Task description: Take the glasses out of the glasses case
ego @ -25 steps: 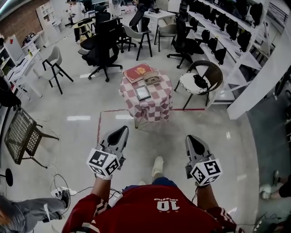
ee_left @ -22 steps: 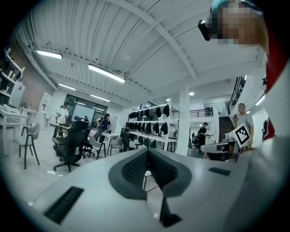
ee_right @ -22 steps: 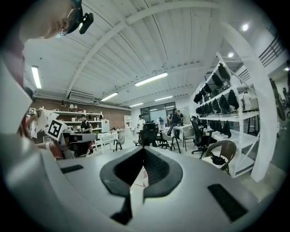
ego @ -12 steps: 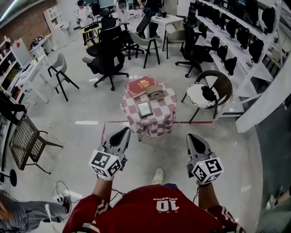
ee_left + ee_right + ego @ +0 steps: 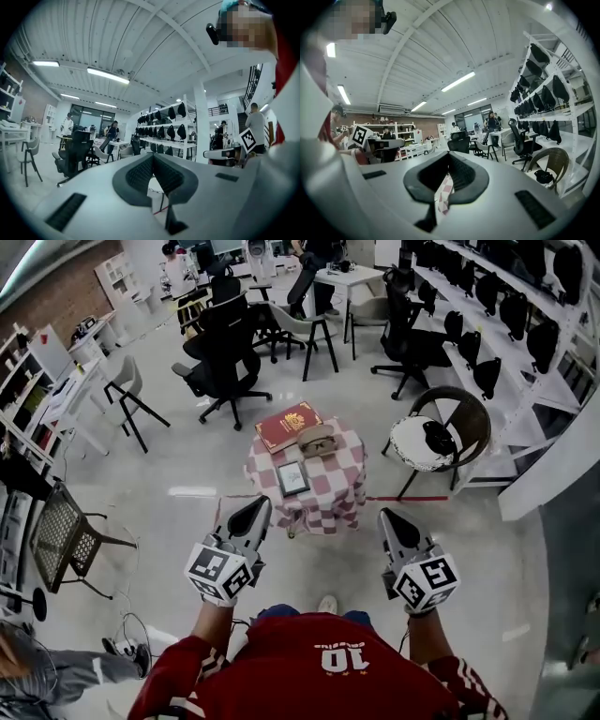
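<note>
Both white two-jaw grippers, left [image 5: 253, 512] and right [image 5: 390, 521], are pinched closed on nothing, held level and well short of the small table draped in red-and-white checked cloth [image 5: 333, 493]. Three things lie on it: one red book [image 5: 289, 425], one grey-framed tablet [image 5: 293, 478], and one tan oblong glasses case [image 5: 317, 440]. The case's long axis runs left-right, just beside the book. Whether its lid is up is too small to tell.

A white number 10 [image 5: 330, 658] is on the person's red shirt [image 5: 281, 685], upside down. Tiny white letters [image 5: 343, 645] beside it and the gold print [image 5: 298, 415] on the red book [image 5: 277, 430] are too small to read.
</note>
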Motion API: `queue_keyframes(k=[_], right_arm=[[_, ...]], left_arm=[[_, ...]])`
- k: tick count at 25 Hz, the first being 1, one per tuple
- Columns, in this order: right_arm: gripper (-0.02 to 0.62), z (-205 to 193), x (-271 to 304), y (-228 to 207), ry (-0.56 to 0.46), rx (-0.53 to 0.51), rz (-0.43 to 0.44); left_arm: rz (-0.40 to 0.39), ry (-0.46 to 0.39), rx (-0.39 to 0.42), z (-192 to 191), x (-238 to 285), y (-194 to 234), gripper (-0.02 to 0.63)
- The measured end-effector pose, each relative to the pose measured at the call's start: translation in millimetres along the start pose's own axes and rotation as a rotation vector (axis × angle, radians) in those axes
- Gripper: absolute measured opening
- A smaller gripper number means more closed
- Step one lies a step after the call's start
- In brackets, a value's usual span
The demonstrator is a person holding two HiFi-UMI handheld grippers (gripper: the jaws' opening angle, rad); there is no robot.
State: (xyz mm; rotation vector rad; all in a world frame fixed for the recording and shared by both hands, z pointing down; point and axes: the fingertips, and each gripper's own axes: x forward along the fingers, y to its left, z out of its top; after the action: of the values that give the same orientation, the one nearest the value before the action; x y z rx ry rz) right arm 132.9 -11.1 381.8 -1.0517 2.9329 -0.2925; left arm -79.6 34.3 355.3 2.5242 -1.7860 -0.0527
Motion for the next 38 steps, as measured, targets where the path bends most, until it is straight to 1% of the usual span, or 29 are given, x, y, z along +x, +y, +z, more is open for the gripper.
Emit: queue_keyframes(k=[2, 8, 17, 24, 30, 33, 38], right_arm=[[0.012, -2, 2, -8, 0.002, 0.016, 0.007], [0.014, -1, 5, -28, -0.002, 0.045, 0.012], [0.012, -5, 13, -42, 0.009, 0.050, -0.009], [0.014, -2, 28, -54, 0.028, 0.039, -0.051], [0.012, 4, 67, -70, 0.026, 0.034, -0.081], [0.012, 14, 93, -72, 0.022, 0.013, -0.080], [0.014, 28, 130, -74, 0.010, -0.001, -0.060]], left_arm=[[-0.003, 0.016, 0.005, -1, 11, -3, 0.008], [-0.006, 0.064, 0.056, -2, 32, -9, 0.008], [-0.019, 0.070, 0.046, -11, 58, 4, 0.008], [-0.040, 0.083, 0.037, -22, 86, 29, 0.008], [-0.061, 0.070, 0.017, -23, 120, 62, 0.008], [-0.069, 0.060, 0.022, -17, 138, 80, 0.008], [-0.061, 0.063, 0.057, -11, 161, 105, 0.009]])
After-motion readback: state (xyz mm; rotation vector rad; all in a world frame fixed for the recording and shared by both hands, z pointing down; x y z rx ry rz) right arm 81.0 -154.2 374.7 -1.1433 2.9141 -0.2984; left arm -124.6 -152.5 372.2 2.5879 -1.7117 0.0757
